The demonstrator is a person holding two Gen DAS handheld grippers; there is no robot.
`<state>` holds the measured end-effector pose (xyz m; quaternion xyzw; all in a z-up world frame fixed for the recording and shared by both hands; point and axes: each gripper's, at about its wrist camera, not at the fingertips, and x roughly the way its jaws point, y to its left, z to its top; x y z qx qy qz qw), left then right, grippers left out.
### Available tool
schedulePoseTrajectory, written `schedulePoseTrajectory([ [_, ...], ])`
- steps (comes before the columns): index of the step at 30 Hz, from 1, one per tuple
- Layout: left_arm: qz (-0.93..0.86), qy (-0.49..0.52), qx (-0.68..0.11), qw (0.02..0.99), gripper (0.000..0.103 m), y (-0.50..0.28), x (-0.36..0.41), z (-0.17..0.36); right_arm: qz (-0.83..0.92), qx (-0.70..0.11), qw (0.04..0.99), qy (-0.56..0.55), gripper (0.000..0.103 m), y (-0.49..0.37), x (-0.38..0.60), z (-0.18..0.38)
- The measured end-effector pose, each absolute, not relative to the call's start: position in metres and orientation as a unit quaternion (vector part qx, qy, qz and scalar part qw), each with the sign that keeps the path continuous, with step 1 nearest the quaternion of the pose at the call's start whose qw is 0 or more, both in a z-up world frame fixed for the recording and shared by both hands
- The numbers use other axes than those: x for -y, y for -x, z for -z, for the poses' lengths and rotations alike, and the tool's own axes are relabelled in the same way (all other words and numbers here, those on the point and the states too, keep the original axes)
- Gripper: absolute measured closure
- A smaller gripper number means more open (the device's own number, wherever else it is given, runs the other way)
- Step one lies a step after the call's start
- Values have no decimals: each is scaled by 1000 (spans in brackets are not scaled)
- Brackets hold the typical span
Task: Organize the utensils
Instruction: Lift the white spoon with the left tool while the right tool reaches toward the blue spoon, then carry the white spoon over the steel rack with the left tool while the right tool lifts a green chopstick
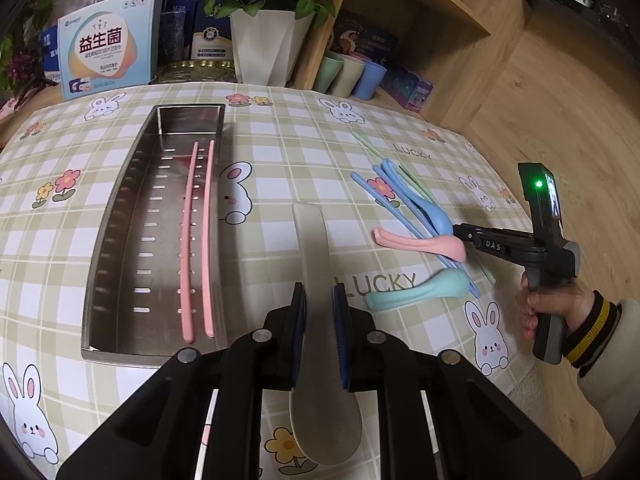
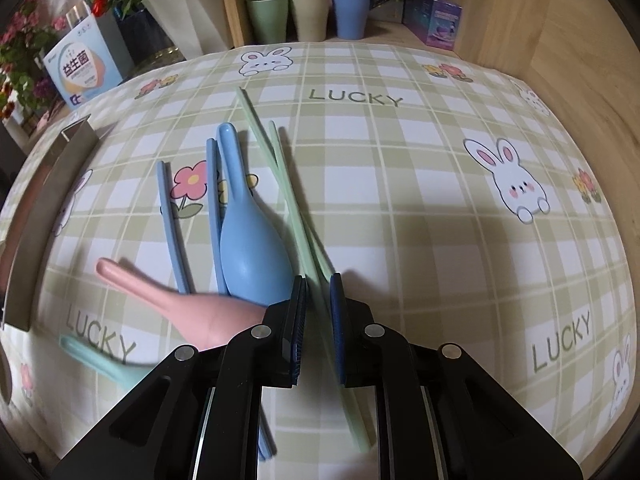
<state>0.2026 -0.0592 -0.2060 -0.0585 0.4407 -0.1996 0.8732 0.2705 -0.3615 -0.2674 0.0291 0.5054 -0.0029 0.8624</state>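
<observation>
My left gripper is shut on a beige spoon and holds it above the cloth, just right of the steel tray. Two pink chopsticks lie in the tray. My right gripper is shut on the green chopsticks, which lie in a pile on the cloth. Beside them are a blue spoon, blue chopsticks, a pink spoon and a teal spoon. The right gripper also shows in the left wrist view.
A checked bunny tablecloth covers the table. At the back stand three cups, a white flower pot, boxes and wooden shelves. The table's right edge meets a wooden floor.
</observation>
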Motion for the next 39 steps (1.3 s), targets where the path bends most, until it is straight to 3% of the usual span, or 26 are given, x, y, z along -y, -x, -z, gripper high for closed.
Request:
schedulePoseTrajectory([
  [9, 198, 65, -443, 872, 90, -203, 56, 207, 7, -492, 870, -37, 97, -254, 358, 266],
  [22, 189, 88, -446, 870, 90, -207, 45, 208, -18, -392, 883, -257, 97, -211, 356, 225],
  [31, 157, 122, -434, 879, 90, -214, 2, 191, -83, -364, 892, -253, 97, -211, 299, 196],
  [39, 127, 131, -440, 880, 90, -236, -30, 184, -98, -372, 888, -253, 97, -215, 290, 206],
])
